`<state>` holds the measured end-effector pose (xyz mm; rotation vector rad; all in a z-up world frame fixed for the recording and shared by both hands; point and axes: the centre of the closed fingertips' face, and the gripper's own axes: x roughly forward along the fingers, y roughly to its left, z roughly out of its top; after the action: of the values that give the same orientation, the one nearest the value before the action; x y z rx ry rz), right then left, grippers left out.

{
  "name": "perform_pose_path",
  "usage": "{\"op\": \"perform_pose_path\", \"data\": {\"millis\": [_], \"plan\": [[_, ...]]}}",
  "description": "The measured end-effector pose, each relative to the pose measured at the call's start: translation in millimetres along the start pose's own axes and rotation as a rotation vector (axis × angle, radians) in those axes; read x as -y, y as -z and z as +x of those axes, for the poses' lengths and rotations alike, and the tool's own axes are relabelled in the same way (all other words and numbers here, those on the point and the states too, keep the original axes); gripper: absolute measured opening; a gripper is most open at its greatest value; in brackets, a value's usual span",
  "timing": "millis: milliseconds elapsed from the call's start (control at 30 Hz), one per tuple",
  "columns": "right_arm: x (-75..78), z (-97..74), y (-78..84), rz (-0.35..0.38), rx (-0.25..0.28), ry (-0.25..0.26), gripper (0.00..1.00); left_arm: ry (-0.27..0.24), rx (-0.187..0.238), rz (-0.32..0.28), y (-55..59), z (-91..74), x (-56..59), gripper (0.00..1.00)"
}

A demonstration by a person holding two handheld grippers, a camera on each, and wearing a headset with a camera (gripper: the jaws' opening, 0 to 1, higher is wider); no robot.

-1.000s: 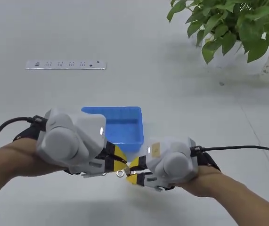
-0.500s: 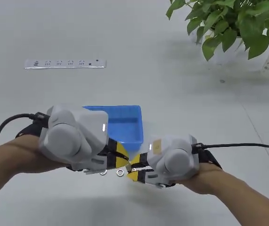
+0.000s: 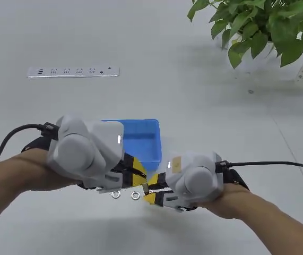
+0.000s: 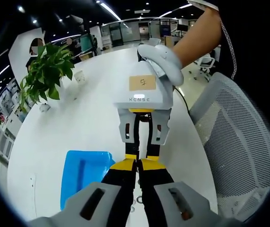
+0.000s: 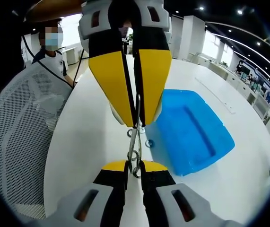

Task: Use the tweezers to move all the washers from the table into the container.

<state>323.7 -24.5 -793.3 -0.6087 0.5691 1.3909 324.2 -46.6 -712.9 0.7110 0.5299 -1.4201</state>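
Right tool (image 5: 135,166) is clamped on thin metal tweezers (image 5: 135,144), and the left tool (image 5: 137,117), facing it, pinches the same tweezers further along. We see two small round metal washers (image 3: 115,195) lying on the white desk (image 3: 193,106) just beneath the tools, toward its near edge. Just beyond stands the blue rectangular plastic container (image 3: 146,143), with no washer visible in its exposed part, so we judge the moving barely begun.

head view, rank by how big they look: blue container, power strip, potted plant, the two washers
1. potted plant, though cut off by the frame
2. blue container, partly hidden
3. power strip
4. washers, the two look alike, so tied
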Motion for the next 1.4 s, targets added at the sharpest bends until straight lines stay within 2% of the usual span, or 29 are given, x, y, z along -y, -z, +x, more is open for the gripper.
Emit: {"op": "perform_pose_path", "data": {"millis": [433, 767, 1000, 1400], "plan": [[-1.2, -1.8, 1.4, 0.063, 0.013, -0.001, 0.10, 0.019, 0.008, -0.003, -4.5, 3.4, 2.2, 0.06], [-1.9, -2.7, 0.9, 0.061, 0.009, 0.001, 0.10, 0.017, -0.002, 0.001, -4.5, 2.4, 3.5, 0.06], [-0.6, -5.3, 0.2, 0.057, 0.010, 0.013, 0.10, 0.018, -0.009, 0.017, -8.4, 2.2, 4.1, 0.06], [1.1, -14.0, -10.7, 0.047, 0.011, 0.022, 0.10, 0.010, -0.005, 0.033, -15.6, -7.4, 2.5, 0.06]]}}
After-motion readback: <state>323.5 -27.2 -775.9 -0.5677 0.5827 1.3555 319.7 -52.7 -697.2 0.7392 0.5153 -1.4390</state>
